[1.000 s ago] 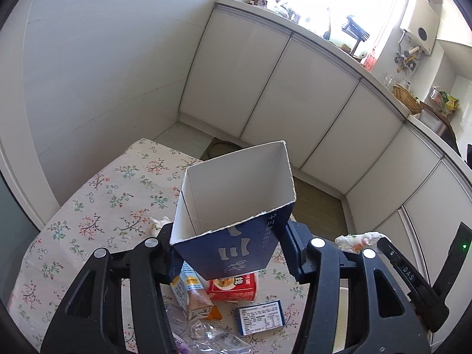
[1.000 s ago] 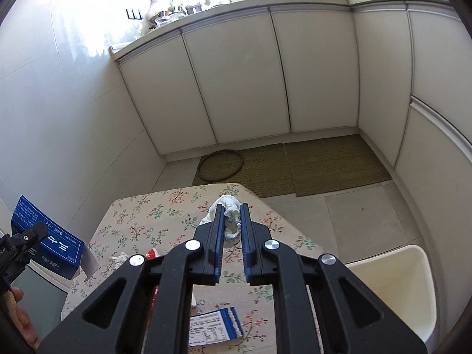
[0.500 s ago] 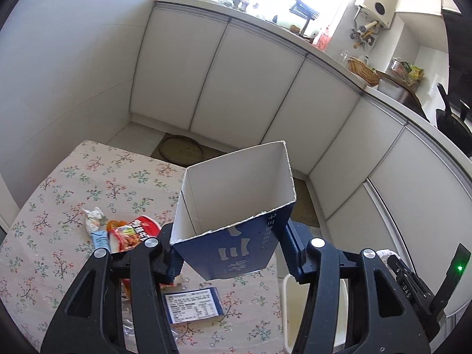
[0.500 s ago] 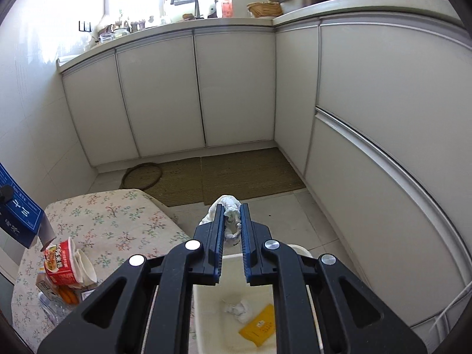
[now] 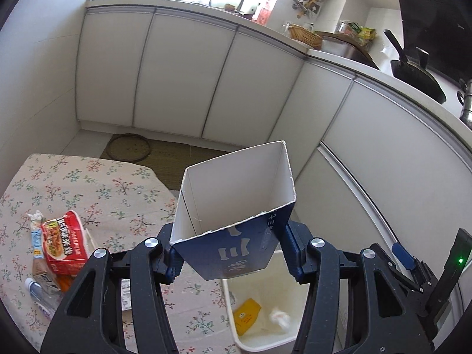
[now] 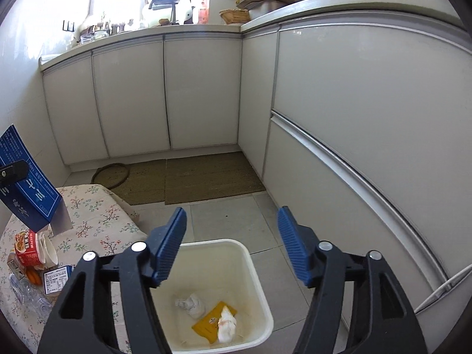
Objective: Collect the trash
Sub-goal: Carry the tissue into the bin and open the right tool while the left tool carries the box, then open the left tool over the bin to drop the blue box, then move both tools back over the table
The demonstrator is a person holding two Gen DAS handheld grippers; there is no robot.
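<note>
My left gripper (image 5: 233, 253) is shut on a blue carton (image 5: 236, 206), open end up and white inside, held over the table's corner beside the white bin (image 5: 228, 309). The carton (image 6: 29, 194) also shows at the left of the right wrist view. My right gripper (image 6: 232, 215) hangs above the bin (image 6: 212, 241); its jaws are opening wide with nothing between them. Inside the bin lie a crumpled tissue (image 6: 227, 323), a second tissue (image 6: 190, 303) and a yellow packet (image 6: 206, 324).
The floral-cloth table (image 5: 103, 194) carries a red noodle cup (image 5: 63, 242), a small drink carton (image 5: 37, 242), a clear plastic bottle (image 6: 26, 292) and a labelled pack (image 6: 56, 280). White cabinets (image 6: 200, 94) line the walls. Woven mats (image 6: 206, 177) and a ring (image 6: 110, 174) lie on the floor.
Both views have swung right, from the table to the bin. My right gripper's jaws have parted and the tissue it held now lies in the bin. The left still grips the carton.
</note>
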